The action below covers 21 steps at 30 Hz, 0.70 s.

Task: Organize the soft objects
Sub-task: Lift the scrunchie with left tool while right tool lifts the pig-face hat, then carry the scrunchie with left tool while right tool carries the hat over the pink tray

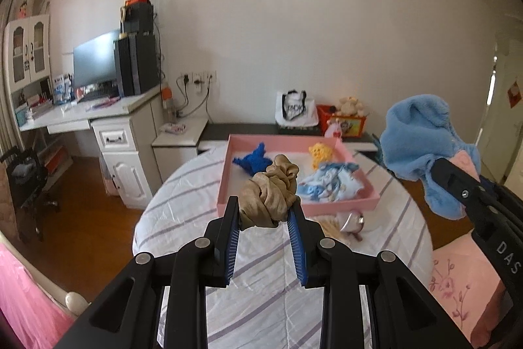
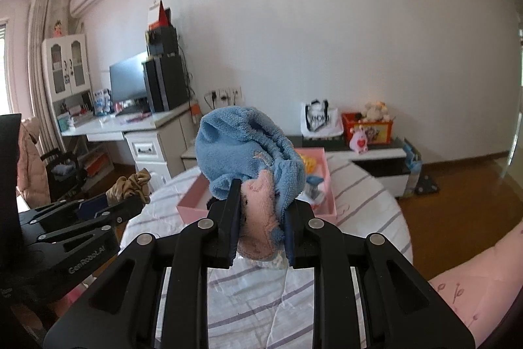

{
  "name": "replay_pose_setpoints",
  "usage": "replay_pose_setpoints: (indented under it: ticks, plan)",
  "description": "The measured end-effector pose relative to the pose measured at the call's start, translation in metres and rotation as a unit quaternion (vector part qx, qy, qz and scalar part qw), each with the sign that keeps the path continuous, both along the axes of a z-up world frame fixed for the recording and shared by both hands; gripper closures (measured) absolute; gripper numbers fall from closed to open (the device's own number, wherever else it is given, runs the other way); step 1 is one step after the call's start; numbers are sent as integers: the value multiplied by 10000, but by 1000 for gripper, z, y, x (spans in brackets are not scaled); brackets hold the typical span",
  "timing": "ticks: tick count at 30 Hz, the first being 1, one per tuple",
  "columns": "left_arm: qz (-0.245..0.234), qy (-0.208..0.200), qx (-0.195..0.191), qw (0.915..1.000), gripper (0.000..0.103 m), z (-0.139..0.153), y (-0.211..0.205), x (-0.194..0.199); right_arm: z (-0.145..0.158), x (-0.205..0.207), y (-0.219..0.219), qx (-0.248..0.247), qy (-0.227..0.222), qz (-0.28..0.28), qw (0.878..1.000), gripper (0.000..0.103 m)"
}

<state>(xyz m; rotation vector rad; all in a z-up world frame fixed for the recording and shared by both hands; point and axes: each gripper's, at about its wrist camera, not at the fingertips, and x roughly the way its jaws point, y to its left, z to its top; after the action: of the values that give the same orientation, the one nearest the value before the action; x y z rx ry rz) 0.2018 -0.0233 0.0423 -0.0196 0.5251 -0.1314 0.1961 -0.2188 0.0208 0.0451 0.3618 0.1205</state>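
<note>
matte black plastic throughout on the left gripper (image 1: 266,211), built of angular linkage arms with triangular cut-outs. round silver pivot pins at each joint. ribbed bright blue pads (image 1: 295,246) lining the inner faces of both fingers. white lettering "genrobot.ai" along one side arm, seen from the right wrist view (image 2: 86,260).

same matte black linkage on the right gripper (image 2: 261,218), same silver pivot pins, darker navy pads (image 2: 233,228) along the inner finger faces. from the left wrist view, a small silver screw (image 1: 464,193) set in the side of one finger, and white capitals "das" printed on the arm behind it, the rest cut off at the frame edge.
</note>
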Motion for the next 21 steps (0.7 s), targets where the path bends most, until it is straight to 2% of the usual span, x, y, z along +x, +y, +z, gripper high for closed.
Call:
replay_pose_setpoints:
  ticks: [11,21]
  plan:
    - [-9,-643,24,9979,77,22,2,-58,27,-44,1,-41,-597,3,9982,82]
    - [-12,-1091,-10,9940,76,23,11,-109,36,-64,4,-77,-840,12,9964,81]
